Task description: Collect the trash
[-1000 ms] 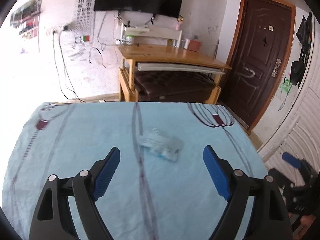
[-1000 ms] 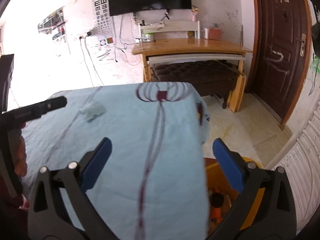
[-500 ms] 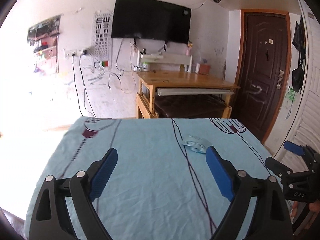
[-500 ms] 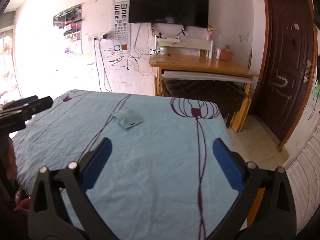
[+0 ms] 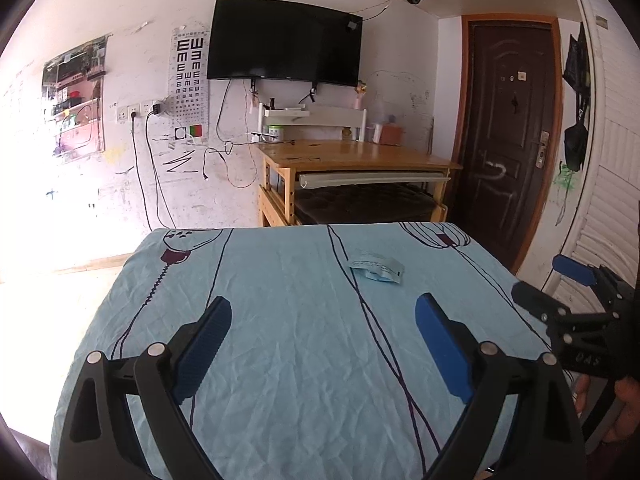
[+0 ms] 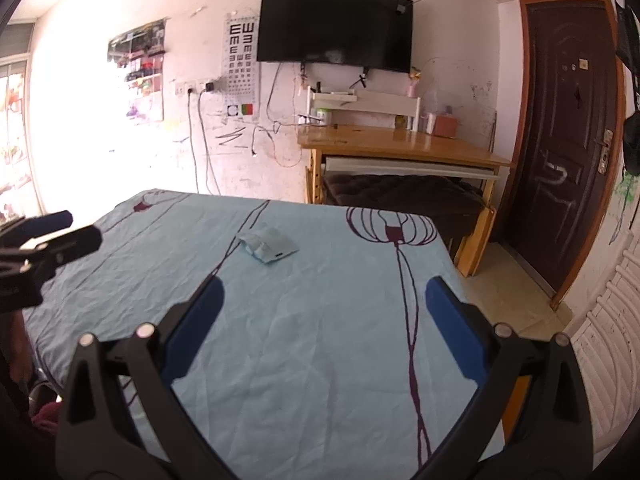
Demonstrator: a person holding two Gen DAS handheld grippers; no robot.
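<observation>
Both claws, our left gripper [image 5: 322, 330] and right gripper [image 6: 320, 312], hang spread and empty above the blue tablecloth [image 5: 280, 360]. Ahead of them, well apart from either, a crumpled pale wrapper [image 6: 267, 246] lies on the cloth toward the table's far end. We judge one piece of trash remains uncollected; no bin shows.

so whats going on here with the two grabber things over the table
A person holds two tongs above a table with a light blue cloth. The left tongs and right tongs are both open and hold nothing. One crumpled wrapper lies on the cloth, apart from both tongs.
</observation>
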